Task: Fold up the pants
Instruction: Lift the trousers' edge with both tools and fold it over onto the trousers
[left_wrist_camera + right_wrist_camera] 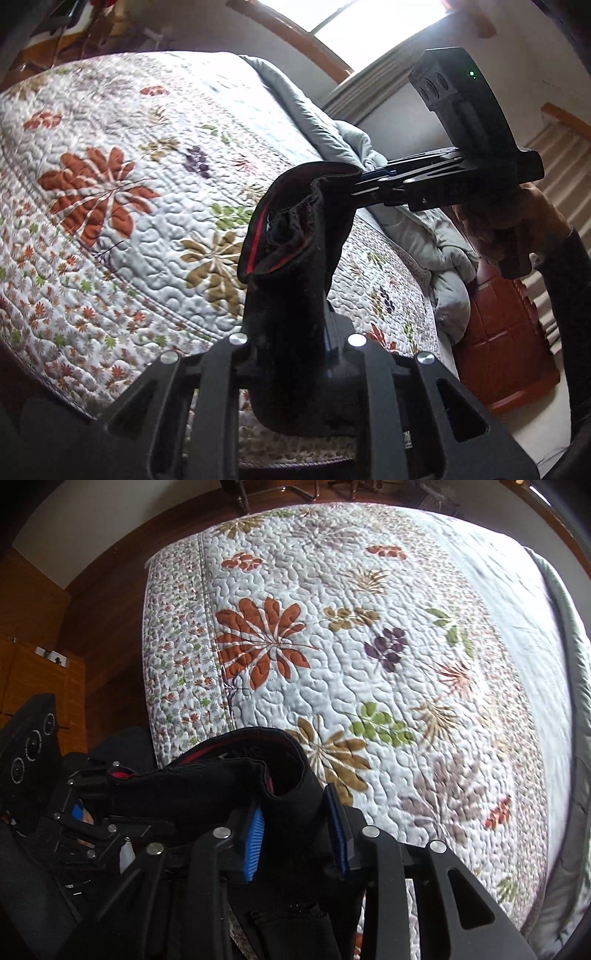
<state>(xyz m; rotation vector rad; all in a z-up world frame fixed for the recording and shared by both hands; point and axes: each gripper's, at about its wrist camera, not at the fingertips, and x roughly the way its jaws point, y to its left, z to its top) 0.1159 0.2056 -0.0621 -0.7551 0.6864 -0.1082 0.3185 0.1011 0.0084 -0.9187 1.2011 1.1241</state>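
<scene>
Above the quilt (369,657), bunched, seemingly black pants (295,229).

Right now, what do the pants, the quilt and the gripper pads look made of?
Pants: soft black fabric, matte, red trim inside the opening; it folds limply, so probably knit or fleece. Quilt: stitched padded cloth, likely cotton; puffy wavy quilting, printed leaves. Pads: blue, ribbed, looks like rubber or soft plastic.

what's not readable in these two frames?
- Left wrist view: left gripper pads hidden by the black pants.
- Both views: pants' legs cut off by bottom edge and gripper bodies.
- Right wrist view: grey blanket blurred at the fisheye rim; right gripper contact partly covered by cloth.
</scene>
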